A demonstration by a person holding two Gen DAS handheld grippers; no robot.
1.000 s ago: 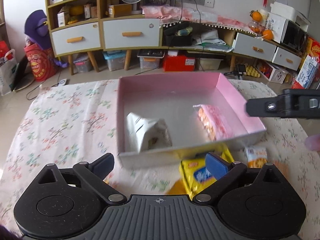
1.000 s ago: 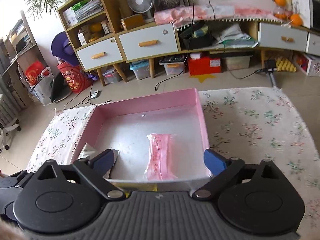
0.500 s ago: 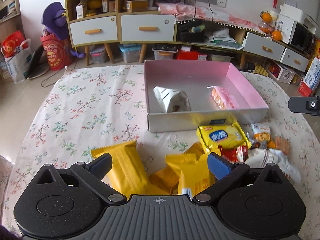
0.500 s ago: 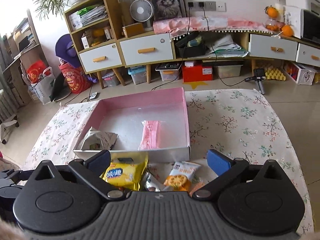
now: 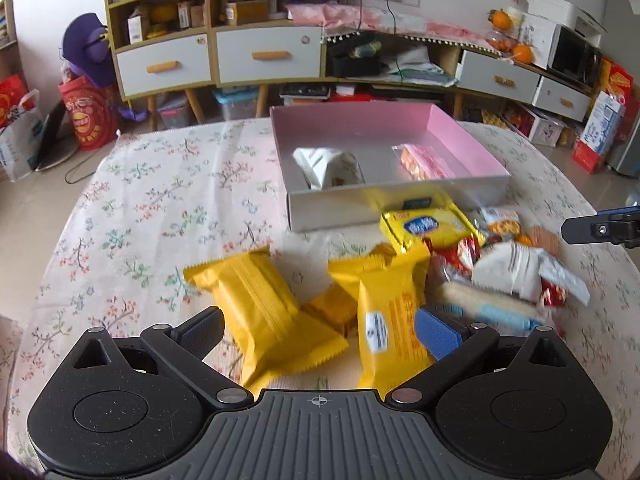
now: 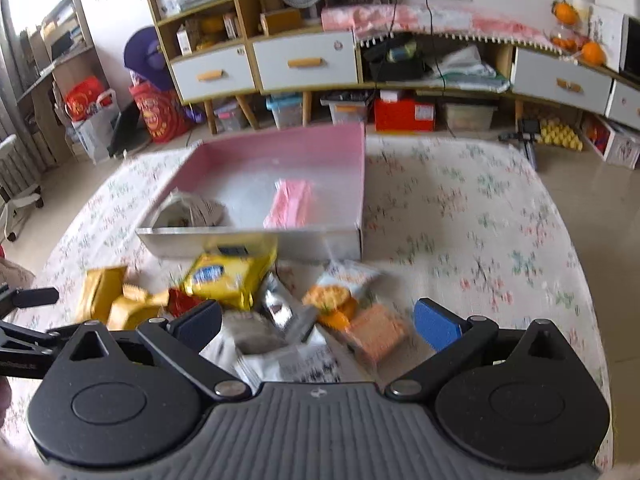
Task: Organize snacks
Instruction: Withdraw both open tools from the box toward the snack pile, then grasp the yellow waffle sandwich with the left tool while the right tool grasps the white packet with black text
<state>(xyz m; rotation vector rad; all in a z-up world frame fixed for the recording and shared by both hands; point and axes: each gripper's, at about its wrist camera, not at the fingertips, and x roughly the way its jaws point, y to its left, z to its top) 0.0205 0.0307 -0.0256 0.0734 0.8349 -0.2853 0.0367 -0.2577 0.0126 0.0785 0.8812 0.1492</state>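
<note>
Snacks (image 5: 432, 276) lie heaped on the flowered tablecloth (image 5: 160, 200), just in front of the pink box (image 5: 460, 136). Inside the box sit 2 packets: a white one (image 5: 328, 168) on the left and a pink one (image 5: 420, 160) on the right. The left gripper (image 5: 320, 328) hangs low over the near edge of the heap, level and pointing toward the box, its fingers spread wide with 2 yellow packets (image 5: 264, 312) between them, gripping nothing. The right gripper (image 6: 320, 322) hovers over the right side of the pile, fingers equally wide apart, above a white wrapper (image 6: 260, 344) and a biscuit packet (image 6: 340, 296). A yellow cracker bag (image 6: 228, 276) leans against the box's front wall.
</note>
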